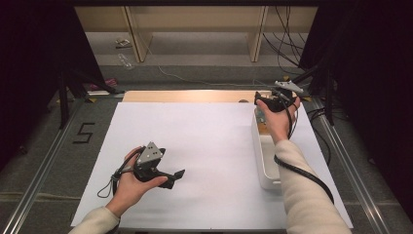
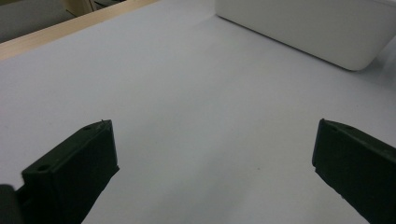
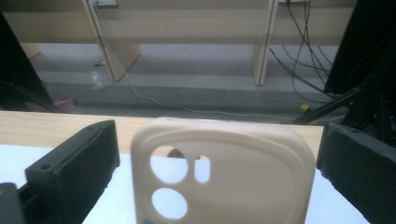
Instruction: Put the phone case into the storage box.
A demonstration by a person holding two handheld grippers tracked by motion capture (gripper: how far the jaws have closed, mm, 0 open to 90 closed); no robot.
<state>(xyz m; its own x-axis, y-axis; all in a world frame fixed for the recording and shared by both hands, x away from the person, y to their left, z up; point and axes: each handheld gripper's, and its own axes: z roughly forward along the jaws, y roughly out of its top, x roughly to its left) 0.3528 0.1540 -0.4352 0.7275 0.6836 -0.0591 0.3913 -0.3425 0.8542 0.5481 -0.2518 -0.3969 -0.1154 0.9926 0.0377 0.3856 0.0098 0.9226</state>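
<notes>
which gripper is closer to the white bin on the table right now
Right. The right gripper hangs over the far end of the white bin, jaws open around a beige phone case. The left gripper rests well across the white table, jaws open with nothing between them.

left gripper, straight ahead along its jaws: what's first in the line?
Likely the white tray: the left gripper, jaws open, points across bare white sheet toward the tray's side wall. Depth is unclear.

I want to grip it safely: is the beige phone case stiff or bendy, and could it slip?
The phone case looks thin and hollow with camera cutouts, so probably light and somewhat bendy. Its smooth, rounded edges might slip between the pads. It stands between the right gripper's open jaws, so it may tip.
</notes>
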